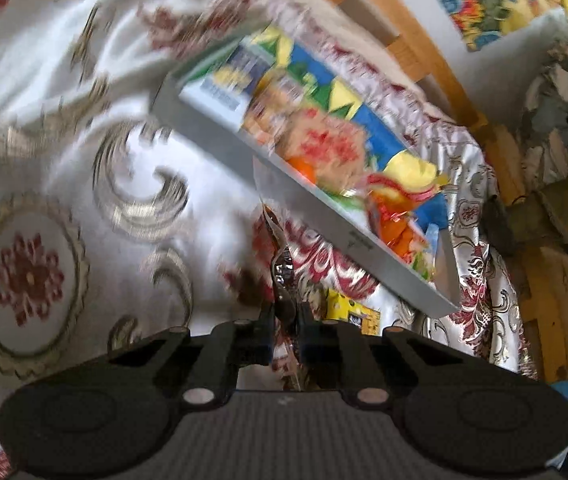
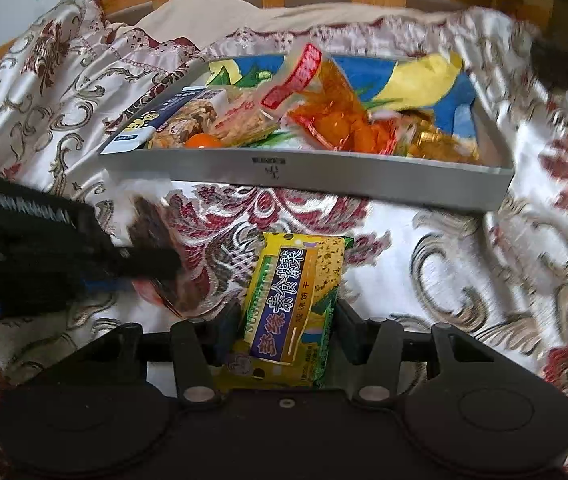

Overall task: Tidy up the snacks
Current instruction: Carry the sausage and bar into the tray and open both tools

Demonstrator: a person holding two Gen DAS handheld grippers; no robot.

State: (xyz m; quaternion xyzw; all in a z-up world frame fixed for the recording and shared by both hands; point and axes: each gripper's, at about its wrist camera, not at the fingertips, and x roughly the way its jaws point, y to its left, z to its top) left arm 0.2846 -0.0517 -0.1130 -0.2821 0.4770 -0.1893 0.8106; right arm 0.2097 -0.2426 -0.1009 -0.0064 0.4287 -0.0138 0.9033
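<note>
Right tongs (image 2: 284, 332) pinching yellow cracker pack (image 2: 284, 308), left tongs (image 1: 286, 320) pressed onto dark foil wrapper (image 1: 281, 276), grey tray (image 2: 324, 176) beyond

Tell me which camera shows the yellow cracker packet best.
The right wrist view: the yellow cracker packet lies lengthwise between the right gripper's fingers, its printed face clear. The left wrist view catches only a small yellow corner beyond the left gripper, below the grey tray.

yellow cracker packet (image 2: 290, 312) reads "sushiyuan" and "素食紫菜".
</note>
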